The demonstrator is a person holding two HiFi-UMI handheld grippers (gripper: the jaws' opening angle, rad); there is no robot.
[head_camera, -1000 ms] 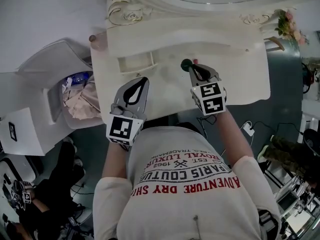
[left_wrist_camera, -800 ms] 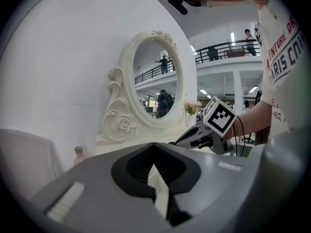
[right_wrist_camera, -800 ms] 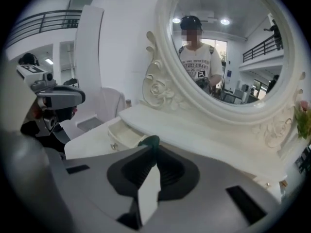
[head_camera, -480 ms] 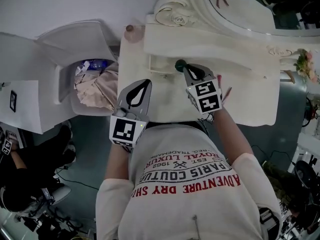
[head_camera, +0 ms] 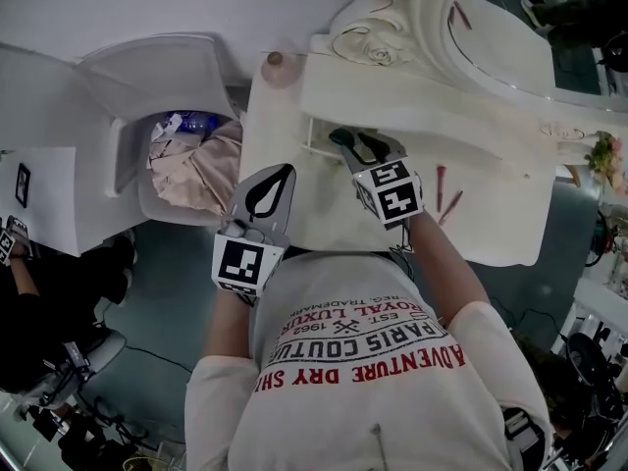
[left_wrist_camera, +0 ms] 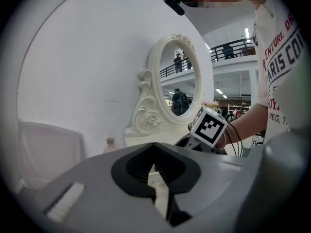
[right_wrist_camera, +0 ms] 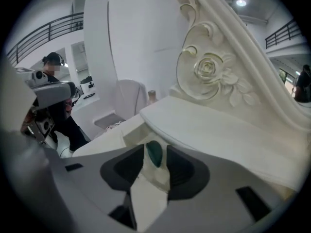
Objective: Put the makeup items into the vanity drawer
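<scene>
Vanity drawer (head_camera: 316, 135) stands pulled out at upper centre of the head view. Right gripper (head_camera: 349, 145) hangs over it, its tongs just spread apart, with the dark green makeup item (right_wrist_camera: 154, 155) loose between them. Left gripper (head_camera: 285, 171), lower left, has its tongs pressed together on nothing. Released near the rim, the green item could bounce out. Two red pencils (head_camera: 441, 186) lie to the right on the tabletop (head_camera: 491, 194) and could roll off.

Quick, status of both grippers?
Left gripper: shut, nothing held.
Right gripper: open, jaws have just been opening; dark green makeup item sits between them, not gripped.
</scene>
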